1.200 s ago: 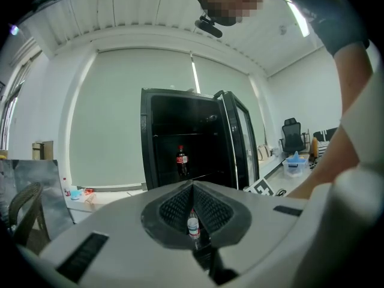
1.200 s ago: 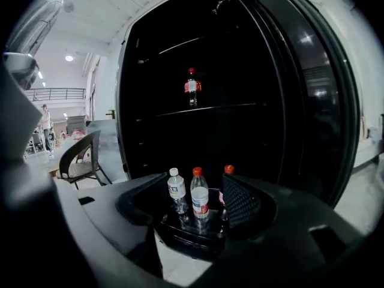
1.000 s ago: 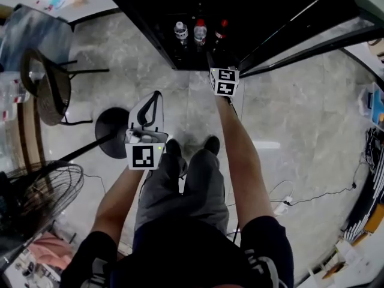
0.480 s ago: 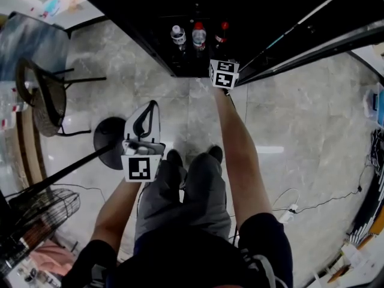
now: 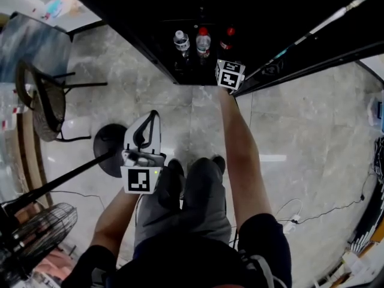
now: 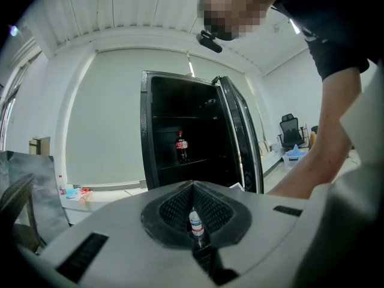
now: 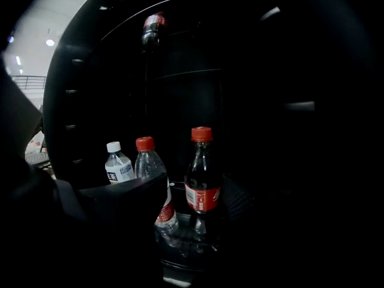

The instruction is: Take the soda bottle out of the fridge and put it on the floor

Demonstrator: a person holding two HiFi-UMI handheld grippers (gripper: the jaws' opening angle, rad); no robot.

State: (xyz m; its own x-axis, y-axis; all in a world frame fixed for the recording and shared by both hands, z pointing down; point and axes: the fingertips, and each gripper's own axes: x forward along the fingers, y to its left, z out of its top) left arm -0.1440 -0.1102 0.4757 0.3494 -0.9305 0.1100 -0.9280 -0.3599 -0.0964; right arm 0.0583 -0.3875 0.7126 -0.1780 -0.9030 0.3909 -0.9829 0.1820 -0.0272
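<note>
The dark soda bottle [image 7: 202, 174] with a red cap and red label stands on the lower fridge shelf, rightmost of three bottles. From the head view its cap [image 5: 228, 36] shows just beyond my right gripper [image 5: 230, 72]. That right gripper [image 7: 193, 198] is inside the black fridge [image 5: 150, 23], open, with one jaw on each side of the soda bottle; whether they touch it I cannot tell. Outside the fridge, over the floor, my left gripper [image 5: 155, 114] is held low with its jaws shut and empty [image 6: 193, 188].
A clear red-capped bottle [image 7: 150, 164] and a white-capped water bottle [image 7: 118, 164] stand left of the soda. Another soda bottle [image 6: 180, 147] stands on an upper shelf. The fridge door [image 5: 312, 38] hangs open at right. A chair [image 5: 45, 98], round stand base [image 5: 109, 141] and fan [image 5: 36, 230] are at left.
My right gripper has reached further into the fridge, up to the soda bottle. The left gripper has stayed about where it was, still shut.
</note>
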